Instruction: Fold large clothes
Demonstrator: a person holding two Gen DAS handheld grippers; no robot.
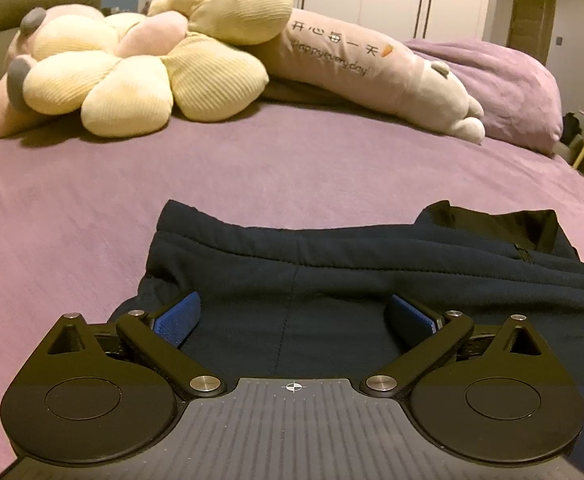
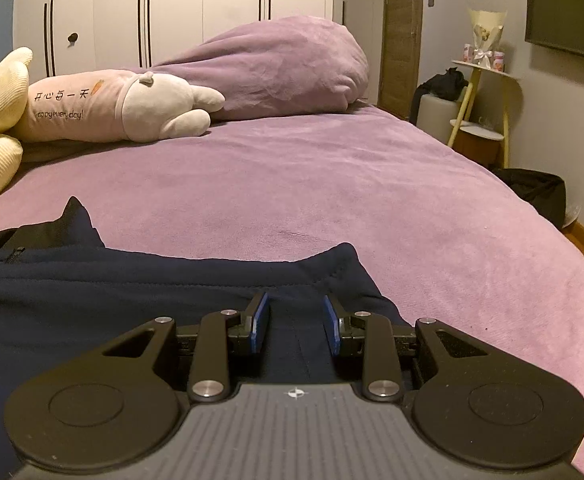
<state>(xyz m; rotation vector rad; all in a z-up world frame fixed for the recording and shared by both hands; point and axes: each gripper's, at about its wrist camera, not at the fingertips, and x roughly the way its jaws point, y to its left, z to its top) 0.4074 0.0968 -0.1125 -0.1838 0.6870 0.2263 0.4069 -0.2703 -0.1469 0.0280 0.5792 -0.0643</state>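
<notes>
Navy garment [image 1: 371, 276] spread flat on the purple bedspread [image 1: 252, 168], near edge of the bed; far hem lying as a roughly straight line across both views, one corner [image 2: 343, 254] raised slightly at the right end, a black inner lining [image 1: 503, 224] turned up near a zip. Beyond that hem, a broad stretch of bare bedspread up to the cushions. Well beyond the garment: yellow flower cushion [image 1: 152, 68] and pink rabbit plush [image 2: 124, 104] side by side, touching; bunched purple duvet [image 2: 284, 68] just past the plush. Off the bed, right of the garment: small round side table [image 2: 479, 100] and dark bin [image 2: 539, 192] on the floor. Left gripper [image 1: 293, 316] angled down over the garment, blue pads [image 1: 178, 320] spread to their widest, cloth below but nothing clamped. Right gripper [image 2: 295, 320] likewise angled down near the raised corner, fingers parted only narrowly and widening, dark cloth in the gap, not pinched
</notes>
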